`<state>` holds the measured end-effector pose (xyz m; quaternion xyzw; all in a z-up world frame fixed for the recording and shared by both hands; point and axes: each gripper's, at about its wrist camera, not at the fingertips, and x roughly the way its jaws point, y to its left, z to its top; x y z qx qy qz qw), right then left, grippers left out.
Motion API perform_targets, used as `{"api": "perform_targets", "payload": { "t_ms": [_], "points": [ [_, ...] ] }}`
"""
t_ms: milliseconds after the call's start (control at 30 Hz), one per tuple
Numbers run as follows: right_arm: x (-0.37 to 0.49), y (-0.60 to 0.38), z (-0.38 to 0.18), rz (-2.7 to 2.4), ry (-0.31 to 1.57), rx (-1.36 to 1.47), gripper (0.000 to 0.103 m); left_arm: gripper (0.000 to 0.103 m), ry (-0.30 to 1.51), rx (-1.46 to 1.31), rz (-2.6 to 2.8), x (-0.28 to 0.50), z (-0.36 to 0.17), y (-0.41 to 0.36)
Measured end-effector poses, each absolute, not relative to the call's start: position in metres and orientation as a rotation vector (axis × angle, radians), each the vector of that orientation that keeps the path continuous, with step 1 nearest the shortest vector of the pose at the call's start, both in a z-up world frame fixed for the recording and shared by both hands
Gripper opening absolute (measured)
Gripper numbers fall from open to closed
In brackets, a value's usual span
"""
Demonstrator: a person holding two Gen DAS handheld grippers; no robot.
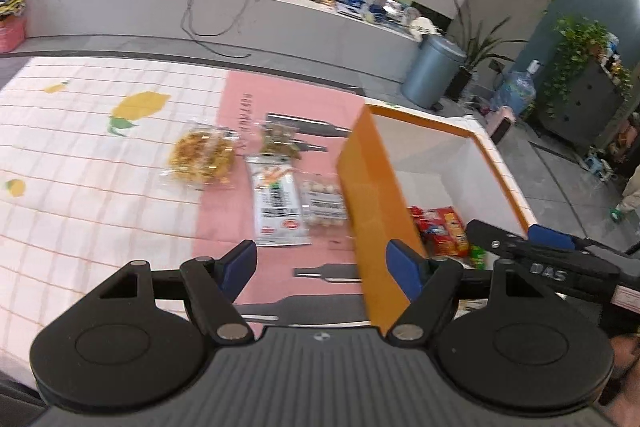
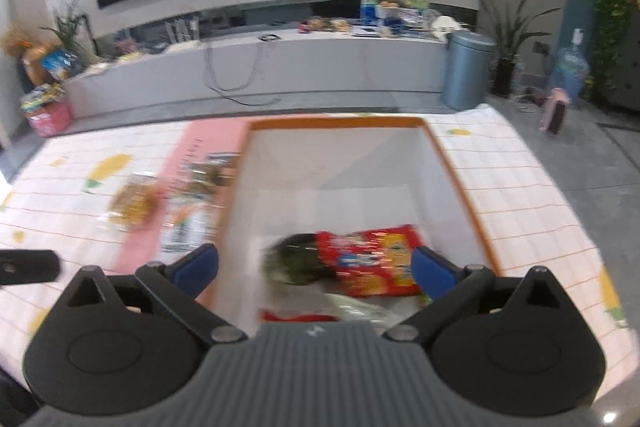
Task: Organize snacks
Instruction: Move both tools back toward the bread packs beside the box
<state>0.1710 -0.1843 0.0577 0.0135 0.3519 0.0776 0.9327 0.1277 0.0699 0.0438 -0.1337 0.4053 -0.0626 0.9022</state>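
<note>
An orange box (image 1: 372, 195) with a white inside stands on the table; it also shows in the right wrist view (image 2: 460, 187). In it lie a red snack bag (image 2: 372, 261) and a dark green pack (image 2: 296, 259); the red bag also shows in the left wrist view (image 1: 440, 229). Left of the box lie a yellow snack bag (image 1: 202, 157), a white-and-black pack (image 1: 278, 205), a clear pack of pale balls (image 1: 322, 203) and a greenish pack (image 1: 280, 141). My left gripper (image 1: 324, 269) is open and empty by the box's left wall. My right gripper (image 2: 314, 263) is open and empty above the box.
The table wears a white checked cloth with lemons (image 1: 100, 155) and a pink strip (image 1: 248, 107). The right gripper's arm (image 1: 552, 259) reaches in from the right in the left wrist view. A grey bin (image 1: 432, 71) and plants stand on the floor beyond.
</note>
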Motion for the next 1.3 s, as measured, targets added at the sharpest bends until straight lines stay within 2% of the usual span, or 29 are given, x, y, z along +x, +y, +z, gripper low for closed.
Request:
{"api": "perform_targets", "payload": {
  "t_ms": [100, 267, 333, 367, 467, 600, 700, 1100, 1200, 1267, 1300],
  "points": [
    [0.163, -0.163, 0.065, 0.239, 0.695, 0.056, 0.100, 0.086, 0.841, -0.272, -0.089, 0.127, 0.045, 0.086],
    [0.162, -0.130, 0.071, 0.343, 0.694, 0.083, 0.093, 0.086, 0.858, -0.284, -0.028, 0.132, 0.042, 0.116],
    [0.162, -0.117, 0.072, 0.370, 0.689, 0.081, 0.081, 0.086, 0.866, -0.296, -0.009, 0.136, 0.038, 0.128],
    [0.163, -0.111, 0.072, 0.379, 0.690, 0.080, 0.079, 0.086, 0.872, -0.306, 0.000, 0.139, 0.035, 0.134],
    [0.167, -0.093, 0.068, 0.398, 0.682, 0.084, 0.076, 0.086, 0.882, -0.347, 0.020, 0.148, 0.024, 0.151],
    [0.176, -0.070, 0.051, 0.376, 0.702, 0.039, 0.066, 0.086, 0.861, -0.404, 0.069, 0.153, 0.004, 0.172],
    [0.186, -0.050, 0.031, 0.365, 0.722, 0.020, 0.064, 0.086, 0.883, -0.453, 0.080, 0.159, -0.014, 0.186],
    [0.274, 0.012, -0.038, 0.366, 0.845, 0.146, 0.065, 0.086, 0.962, -0.623, 0.136, 0.176, -0.059, 0.240],
    [0.297, 0.022, -0.049, 0.322, 0.867, 0.173, 0.086, 0.086, 0.965, -0.625, 0.162, 0.180, -0.063, 0.249],
    [0.309, 0.033, -0.055, 0.271, 0.860, 0.152, 0.089, 0.086, 0.971, -0.643, 0.175, 0.181, -0.066, 0.255],
    [0.314, 0.039, -0.057, 0.237, 0.858, 0.124, 0.094, 0.086, 0.972, -0.659, 0.178, 0.182, -0.067, 0.259]
  ]
}}
